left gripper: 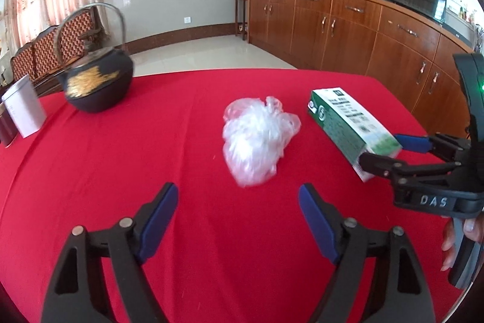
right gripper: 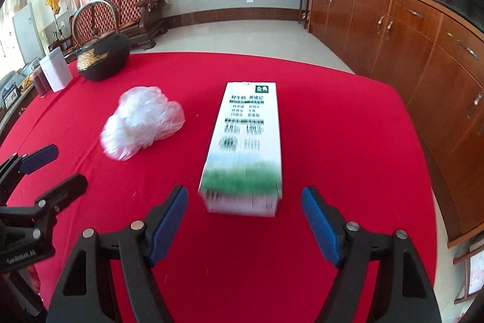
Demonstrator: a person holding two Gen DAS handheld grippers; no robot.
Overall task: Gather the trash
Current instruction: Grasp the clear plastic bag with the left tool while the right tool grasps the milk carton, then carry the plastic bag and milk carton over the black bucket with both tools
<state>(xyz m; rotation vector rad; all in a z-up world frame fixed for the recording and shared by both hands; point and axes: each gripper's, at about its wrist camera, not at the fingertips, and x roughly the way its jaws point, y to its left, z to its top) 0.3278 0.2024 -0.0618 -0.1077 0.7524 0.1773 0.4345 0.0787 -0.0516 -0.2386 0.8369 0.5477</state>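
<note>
A crumpled clear plastic bag [left gripper: 257,138] lies on the red tablecloth [left gripper: 151,156], just ahead of my open, empty left gripper [left gripper: 238,196]. A green and white carton [left gripper: 351,126] lies flat to its right. In the right wrist view the carton [right gripper: 246,147] lies lengthwise straight ahead of my open, empty right gripper [right gripper: 244,199], its near end just beyond the fingertips. The bag [right gripper: 140,122] lies to the left of it. The right gripper [left gripper: 390,150] shows at the carton's near end in the left wrist view; the left gripper [right gripper: 57,168] shows at the left edge of the right wrist view.
A black iron teapot [left gripper: 98,81] with a tall handle stands at the table's far left, next to a white box [left gripper: 25,105] and a dark red tin [left gripper: 6,126]. Wooden cabinets [left gripper: 363,32] run along the right. The table's far edge drops to a tiled floor [left gripper: 196,50].
</note>
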